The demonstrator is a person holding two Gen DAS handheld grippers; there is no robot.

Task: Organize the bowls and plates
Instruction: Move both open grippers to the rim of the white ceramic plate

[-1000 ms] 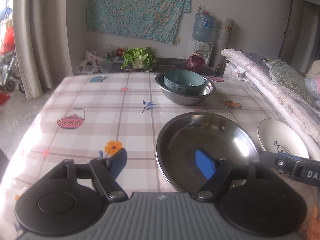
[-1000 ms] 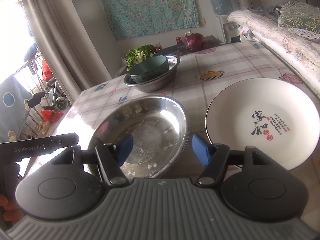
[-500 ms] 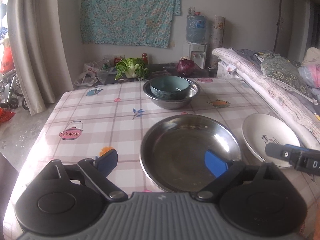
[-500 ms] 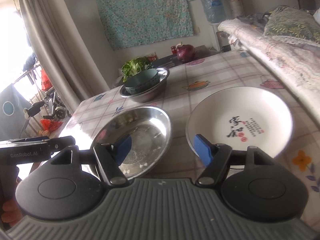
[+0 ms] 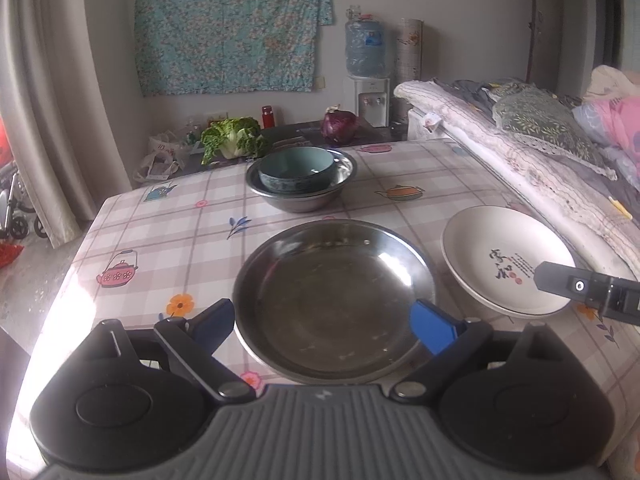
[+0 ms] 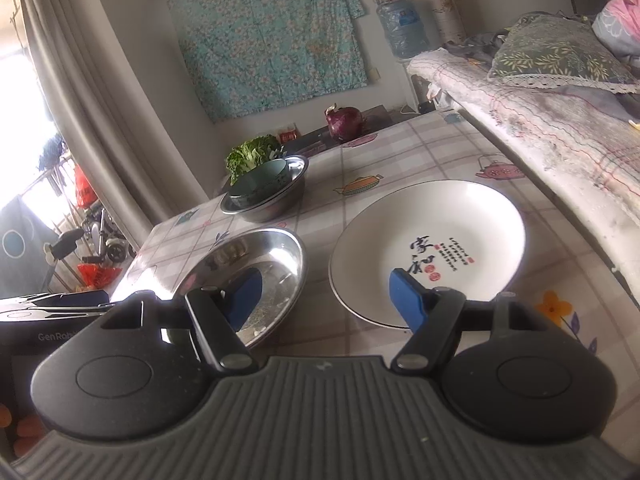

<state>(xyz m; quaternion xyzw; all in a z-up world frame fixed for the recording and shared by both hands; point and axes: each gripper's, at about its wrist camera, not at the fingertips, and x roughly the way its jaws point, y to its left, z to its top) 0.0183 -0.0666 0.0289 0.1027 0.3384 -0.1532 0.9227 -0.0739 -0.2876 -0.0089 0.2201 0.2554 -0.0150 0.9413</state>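
Plate lettering — too small

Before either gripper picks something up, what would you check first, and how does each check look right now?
1. Left gripper open: ok, fingers spread wide.
2. Right gripper open: ok, nothing between its fingers.
3. Steel plate free to lift: ok, nothing lies in it.
4. White plate free to lift: ok, it sits apart from the steel plate.
5. Teal bowl already nested in the steel bowl: ok.
6. Left gripper low enough to catch the steel plate's rim: cannot tell.
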